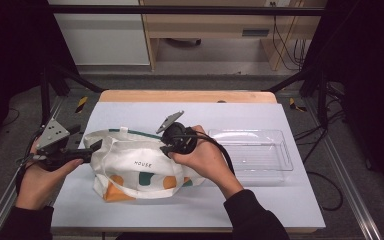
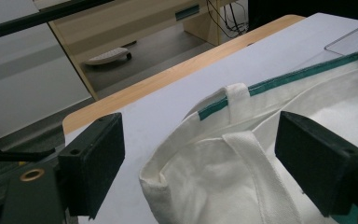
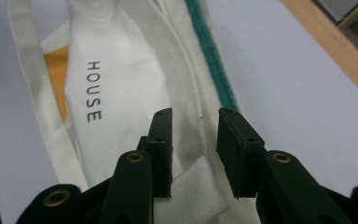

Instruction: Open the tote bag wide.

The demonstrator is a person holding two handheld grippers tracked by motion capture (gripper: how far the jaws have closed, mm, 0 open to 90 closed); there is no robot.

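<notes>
My tote bag (image 1: 140, 167) is light, limp cloth; my right hand-held gripper (image 3: 193, 140), half-open over its rim, grips nothing; my left hand-held gripper (image 2: 223, 158) gapes wide at its end.

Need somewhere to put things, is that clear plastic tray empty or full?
Empty: through the clear tray only the white table cover shows, with nothing lying inside it.

We see the left gripper (image 1: 96, 145) at the tote bag's (image 1: 140, 167) left edge, the right gripper (image 1: 166, 148) over its top, a clear tray (image 1: 275, 155) beside it.
</notes>
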